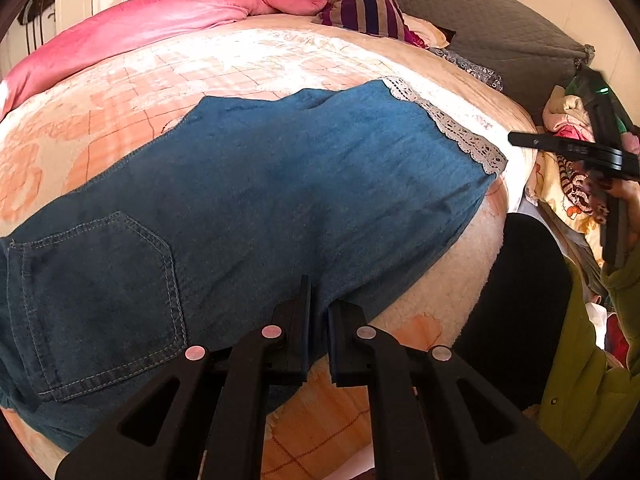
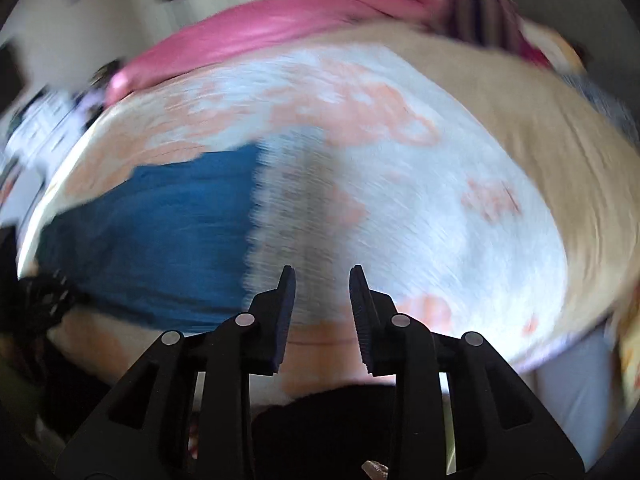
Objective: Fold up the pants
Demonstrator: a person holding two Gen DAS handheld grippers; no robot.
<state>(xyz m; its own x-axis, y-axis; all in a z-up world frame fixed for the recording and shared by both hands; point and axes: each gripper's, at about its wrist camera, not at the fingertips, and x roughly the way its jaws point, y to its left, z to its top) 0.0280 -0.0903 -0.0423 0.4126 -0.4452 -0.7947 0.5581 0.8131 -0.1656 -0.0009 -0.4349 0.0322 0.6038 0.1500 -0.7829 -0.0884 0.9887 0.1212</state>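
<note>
Left wrist view: the black two-finger left gripper (image 1: 318, 312) is clamped on the near edge of the blue denim pants with a lace-trimmed hem (image 1: 248, 184), which lie flat across the peach-and-white patterned fleece blanket (image 1: 192, 68) on the bed, back pocket at the left, hem at the right. Beyond the hem the black right gripper (image 1: 516, 139) hangs off the bed's edge, held by a person's hand in an olive-green sleeve (image 1: 624, 284). In the blurred right wrist view its jaws stand apart with nothing between them, above the blanket just beside the hem. A pink quilt (image 1: 168, 16) lies along the far side.
</note>
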